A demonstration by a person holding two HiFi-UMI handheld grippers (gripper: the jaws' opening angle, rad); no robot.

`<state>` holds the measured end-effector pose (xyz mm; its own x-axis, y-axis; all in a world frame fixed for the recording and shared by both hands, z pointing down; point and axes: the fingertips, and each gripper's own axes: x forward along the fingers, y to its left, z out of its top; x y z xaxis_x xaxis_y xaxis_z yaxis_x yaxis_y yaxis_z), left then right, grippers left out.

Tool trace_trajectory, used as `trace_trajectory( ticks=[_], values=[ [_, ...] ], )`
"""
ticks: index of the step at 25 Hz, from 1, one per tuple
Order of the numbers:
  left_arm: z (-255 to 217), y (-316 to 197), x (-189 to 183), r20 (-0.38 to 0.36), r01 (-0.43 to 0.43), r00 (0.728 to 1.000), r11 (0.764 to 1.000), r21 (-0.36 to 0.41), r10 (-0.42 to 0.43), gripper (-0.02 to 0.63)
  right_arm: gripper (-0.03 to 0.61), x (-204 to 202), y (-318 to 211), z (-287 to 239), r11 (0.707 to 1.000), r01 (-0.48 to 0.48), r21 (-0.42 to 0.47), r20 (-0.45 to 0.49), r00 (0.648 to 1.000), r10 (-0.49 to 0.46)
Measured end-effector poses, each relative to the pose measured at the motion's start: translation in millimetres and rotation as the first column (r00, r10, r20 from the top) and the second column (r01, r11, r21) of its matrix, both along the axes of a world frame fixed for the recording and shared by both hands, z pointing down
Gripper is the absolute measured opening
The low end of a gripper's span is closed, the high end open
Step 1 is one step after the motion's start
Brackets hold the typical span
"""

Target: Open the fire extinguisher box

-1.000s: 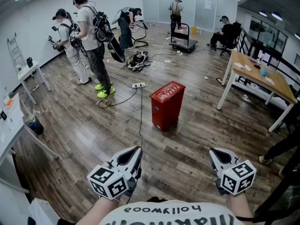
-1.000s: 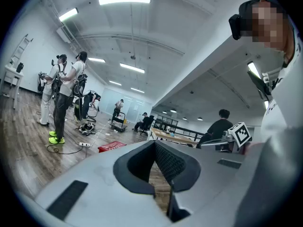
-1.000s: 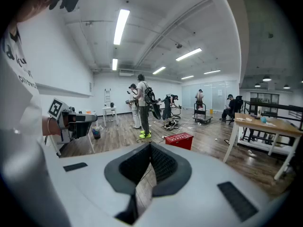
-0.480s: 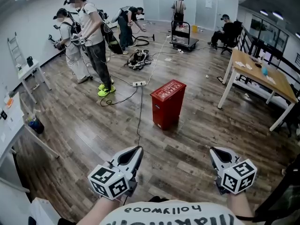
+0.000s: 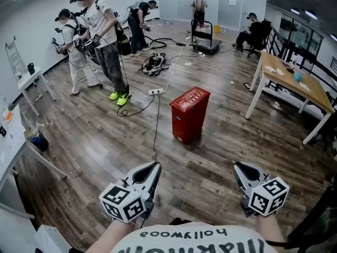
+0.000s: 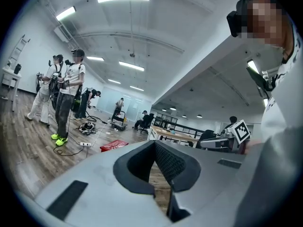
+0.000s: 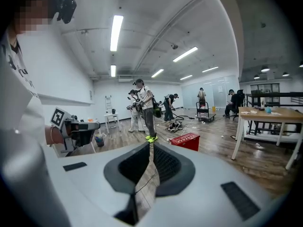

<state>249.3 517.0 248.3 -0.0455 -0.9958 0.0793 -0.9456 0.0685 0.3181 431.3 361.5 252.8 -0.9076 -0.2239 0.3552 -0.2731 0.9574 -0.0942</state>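
Fire extinguisher box [image 5: 189, 114] is standing red and lid-closed on the wooden floor [image 5: 95, 157] ahead of you, well apart from both grippers. It is sitting almost where it was a second ago, so you are still only approaching and the opening is not yet begun. You are holding the left gripper [image 5: 154, 166] level and the right gripper [image 5: 238, 167] dipping slightly. Both are keeping their jaws pressed together on nothing.

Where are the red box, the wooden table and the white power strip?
red box [image 5: 190, 99], head view, its lid.
wooden table [image 5: 311, 93], head view, bare tabletop.
power strip [image 5: 156, 91], head view, its middle.
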Motion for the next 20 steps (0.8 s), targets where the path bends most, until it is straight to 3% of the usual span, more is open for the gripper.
trace_trajectory(
  ticks=[9,16,20],
  values=[
    [5,5,-15,-0.007,-0.049,0.999,0.998,0.039,0.049,0.006,0.012,-20,15,10,1.000,-0.023,0.011,0.011,1.000,0.022],
    [24,-11,-19,-0.013,-0.059,0.998,0.998,-0.015,0.059,0.006,0.012,-25,4,20,1.000,-0.013,-0.015,-0.003,1.000,0.013],
    [28,-34,-22,-0.010,-0.064,0.998,0.998,-0.022,0.063,0.006,0.012,-33,-16,26,0.997,0.006,-0.080,0.017,1.000,-0.005]
  ],
)
